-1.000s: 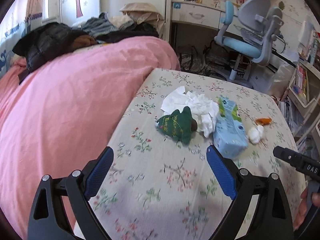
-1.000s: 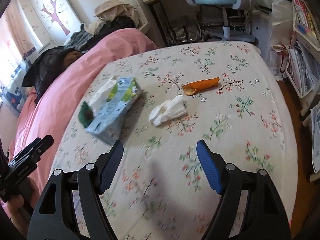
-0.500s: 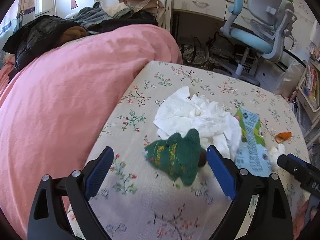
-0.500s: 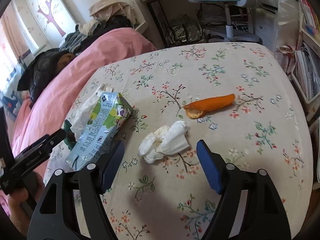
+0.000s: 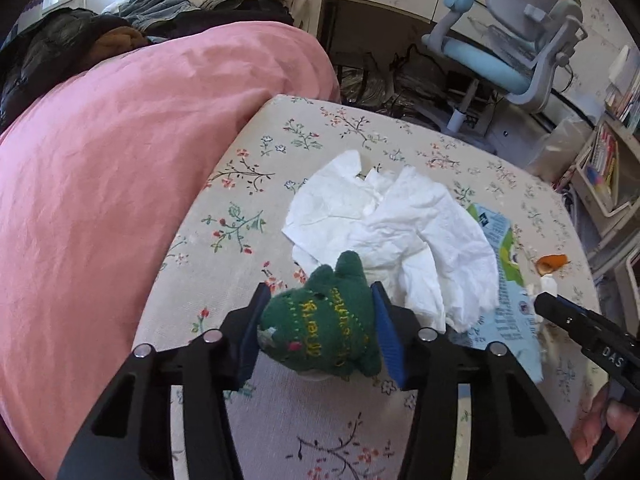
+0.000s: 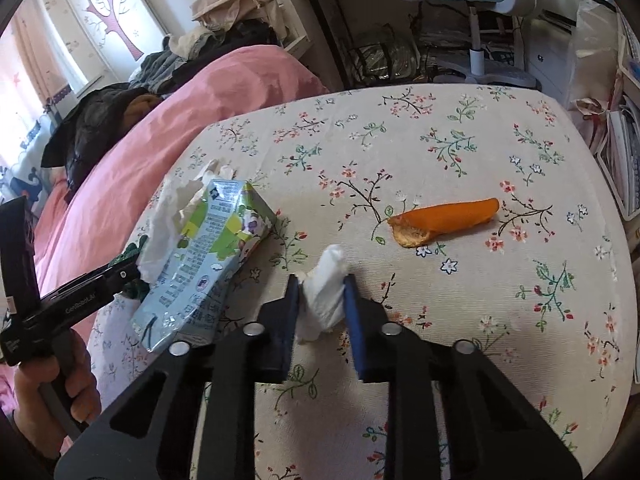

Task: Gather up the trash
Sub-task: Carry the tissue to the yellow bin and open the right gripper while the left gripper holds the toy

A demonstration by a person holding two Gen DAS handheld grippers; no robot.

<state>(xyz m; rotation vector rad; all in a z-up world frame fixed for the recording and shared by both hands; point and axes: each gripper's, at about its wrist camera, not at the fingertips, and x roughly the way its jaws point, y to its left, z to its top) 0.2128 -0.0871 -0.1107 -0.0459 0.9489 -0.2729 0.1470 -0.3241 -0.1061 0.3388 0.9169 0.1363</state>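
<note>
Left wrist view shows our left claw (image 5: pixel 318 334) just closed on the green knitted toy (image 5: pixel 320 334), while our right claw (image 6: pixel 322 306) pinches a crumpled tissue (image 6: pixel 324 300), so both pickups look secured.

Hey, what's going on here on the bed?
A person is clearing litter off the flowered bedspread with two handheld grippers. The left gripper has just closed on a green knitted toy; the right gripper has just closed on a small tissue wad. A crumpled tissue, milk carton and orange peel lie loose.
</note>
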